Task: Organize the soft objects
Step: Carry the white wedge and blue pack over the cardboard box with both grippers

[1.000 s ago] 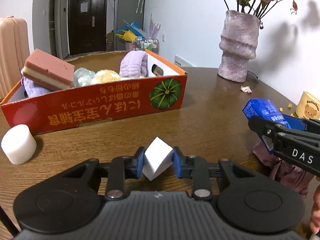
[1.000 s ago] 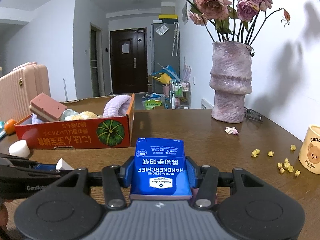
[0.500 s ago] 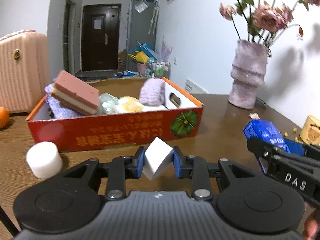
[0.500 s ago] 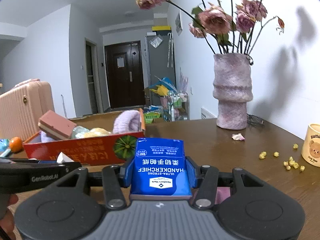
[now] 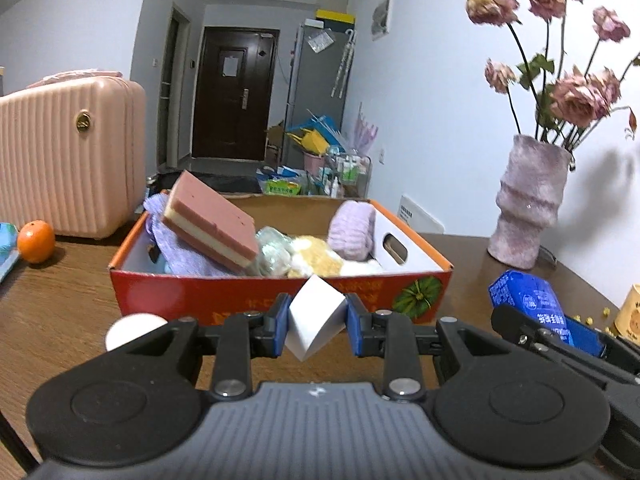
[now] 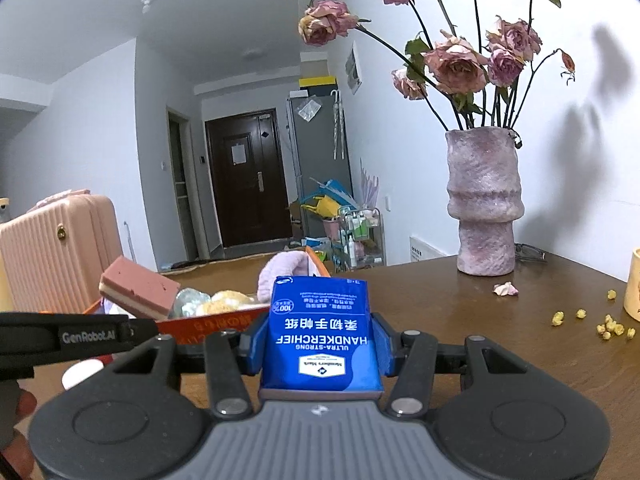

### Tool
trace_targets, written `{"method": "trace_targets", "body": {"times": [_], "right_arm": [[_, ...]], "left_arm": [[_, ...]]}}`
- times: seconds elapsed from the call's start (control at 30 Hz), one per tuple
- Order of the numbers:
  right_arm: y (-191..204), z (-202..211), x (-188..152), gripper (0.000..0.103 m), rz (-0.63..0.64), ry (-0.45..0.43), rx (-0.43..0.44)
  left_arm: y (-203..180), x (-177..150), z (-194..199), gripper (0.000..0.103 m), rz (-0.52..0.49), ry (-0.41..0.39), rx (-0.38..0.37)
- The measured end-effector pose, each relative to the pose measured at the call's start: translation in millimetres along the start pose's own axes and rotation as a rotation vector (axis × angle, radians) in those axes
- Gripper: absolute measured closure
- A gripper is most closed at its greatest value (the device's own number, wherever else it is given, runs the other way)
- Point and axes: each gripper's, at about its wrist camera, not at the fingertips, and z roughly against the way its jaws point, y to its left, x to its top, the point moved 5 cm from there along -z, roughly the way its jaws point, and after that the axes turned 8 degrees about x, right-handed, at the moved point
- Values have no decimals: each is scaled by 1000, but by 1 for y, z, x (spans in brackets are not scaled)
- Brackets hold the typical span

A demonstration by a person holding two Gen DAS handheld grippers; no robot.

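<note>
Left wrist view: my left gripper [image 5: 317, 322] is clamped on a white foam block [image 5: 314, 316], tilted corner-up, just short of the red cardboard box [image 5: 256, 300]. My right gripper [image 6: 320, 346] is clamped on a blue handkerchief pack [image 6: 320, 332], long axis pointing forward. I judge both are mid-carry; next, clear the box's near wall, then release inside.

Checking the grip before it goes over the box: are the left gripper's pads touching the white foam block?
Touching. The left wrist view shows the left gripper with both blue pads pressed against the white foam block.
</note>
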Motion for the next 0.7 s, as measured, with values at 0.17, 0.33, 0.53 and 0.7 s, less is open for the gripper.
{"method": "trace_targets", "body": {"times": [0.17, 0.33, 0.53, 0.7], "right_arm": [[11, -10, 2, 52, 2, -13, -2], [19, -21, 5, 52, -5, -24, 5], [28, -39, 10, 52, 5, -42, 13], [36, -60, 15, 52, 5, -52, 21]], "left_arm": [[6, 8, 0, 73, 6, -38, 25], [12, 17, -4, 73, 11, -71, 47], [22, 26, -16, 73, 27, -90, 70], [32, 36, -29, 73, 51, -100, 92]]}}
